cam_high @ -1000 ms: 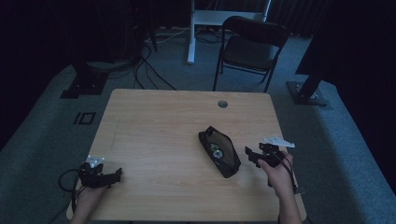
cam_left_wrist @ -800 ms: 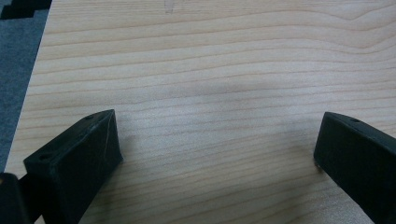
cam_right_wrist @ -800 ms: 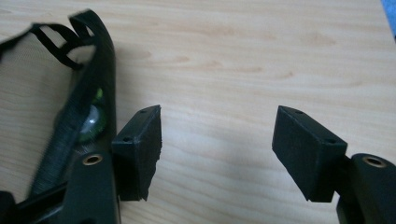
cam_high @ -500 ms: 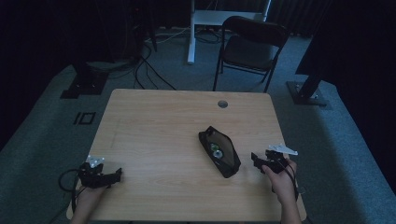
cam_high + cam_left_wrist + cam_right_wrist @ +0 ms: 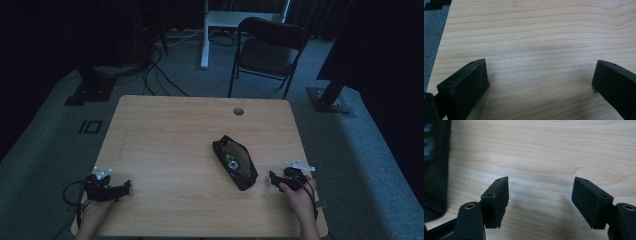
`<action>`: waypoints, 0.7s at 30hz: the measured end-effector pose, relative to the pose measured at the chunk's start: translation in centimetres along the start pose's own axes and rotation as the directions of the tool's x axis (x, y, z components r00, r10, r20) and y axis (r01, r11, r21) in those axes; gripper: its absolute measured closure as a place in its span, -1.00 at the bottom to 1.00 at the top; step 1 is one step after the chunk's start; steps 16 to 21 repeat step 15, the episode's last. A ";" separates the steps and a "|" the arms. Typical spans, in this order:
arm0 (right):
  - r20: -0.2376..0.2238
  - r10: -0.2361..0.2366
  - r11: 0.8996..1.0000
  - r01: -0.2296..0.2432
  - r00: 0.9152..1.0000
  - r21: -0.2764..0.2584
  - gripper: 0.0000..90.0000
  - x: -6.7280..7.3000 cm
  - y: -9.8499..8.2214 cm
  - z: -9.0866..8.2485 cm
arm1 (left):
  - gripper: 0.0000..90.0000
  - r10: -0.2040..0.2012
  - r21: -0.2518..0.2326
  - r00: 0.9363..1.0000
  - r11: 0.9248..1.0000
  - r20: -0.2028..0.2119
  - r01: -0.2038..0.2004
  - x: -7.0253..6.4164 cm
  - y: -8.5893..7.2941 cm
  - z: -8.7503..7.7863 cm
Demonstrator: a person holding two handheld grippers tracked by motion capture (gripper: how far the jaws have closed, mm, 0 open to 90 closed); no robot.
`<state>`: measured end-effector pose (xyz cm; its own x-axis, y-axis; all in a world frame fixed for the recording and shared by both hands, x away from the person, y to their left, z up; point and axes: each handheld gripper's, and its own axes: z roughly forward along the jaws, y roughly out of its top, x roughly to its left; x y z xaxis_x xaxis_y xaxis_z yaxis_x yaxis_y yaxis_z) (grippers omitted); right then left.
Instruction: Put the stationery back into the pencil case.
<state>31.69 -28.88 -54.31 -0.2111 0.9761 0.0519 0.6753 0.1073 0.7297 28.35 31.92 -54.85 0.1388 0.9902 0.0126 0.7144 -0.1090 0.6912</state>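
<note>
A black zip pouch (image 5: pixel 235 162) lies open on the wooden table (image 5: pixel 175 130), right of centre, with small greenish items inside. Its dark edge is at the left of the right gripper view (image 5: pixel 434 170). My right gripper (image 5: pixel 273 179) sits low over the table just right of the pouch. Its jaws (image 5: pixel 540 187) are open, have just been opening a little further, and have only bare wood between them. My left gripper (image 5: pixel 126 186) rests at the table's near left corner, far from the pouch. It is wide open (image 5: pixel 540 75) over bare wood.
A round cable hole (image 5: pixel 238 111) is in the table's far edge. Beyond the table stand a black folding chair (image 5: pixel 270 45) and a white desk leg (image 5: pixel 205 35). Cables lie on the dark carpet at the left.
My right gripper has sunk toward the table and drawn slightly nearer the front edge, beside the pouch. The left gripper and the pouch have not moved.
</note>
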 end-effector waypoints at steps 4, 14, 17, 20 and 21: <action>0.011 -0.011 1.000 0.011 1.000 0.010 -0.35 0.1 -0.3 0.4 | -0.99 0.000 0.000 1.000 1.000 0.000 0.000 0.0 0.0 0.0; 0.034 -0.022 1.000 0.023 0.999 -0.022 -0.39 0.5 -0.6 0.7 | -0.99 0.001 0.001 1.000 1.000 0.000 -0.001 0.0 0.0 0.0; 0.032 -0.023 0.999 0.024 0.999 -0.021 -0.39 0.5 -0.5 0.7 | -0.99 0.000 0.000 1.000 1.000 0.000 0.000 0.0 0.0 0.0; 0.032 -0.023 0.999 0.024 0.999 -0.021 -0.39 0.5 -0.5 0.7 | -0.99 0.000 0.000 1.000 1.000 0.000 0.000 0.0 0.0 0.0; 0.032 -0.023 0.999 0.024 0.999 -0.021 -0.39 0.5 -0.5 0.7 | -0.99 0.000 0.000 1.000 1.000 0.000 0.000 0.0 0.0 0.0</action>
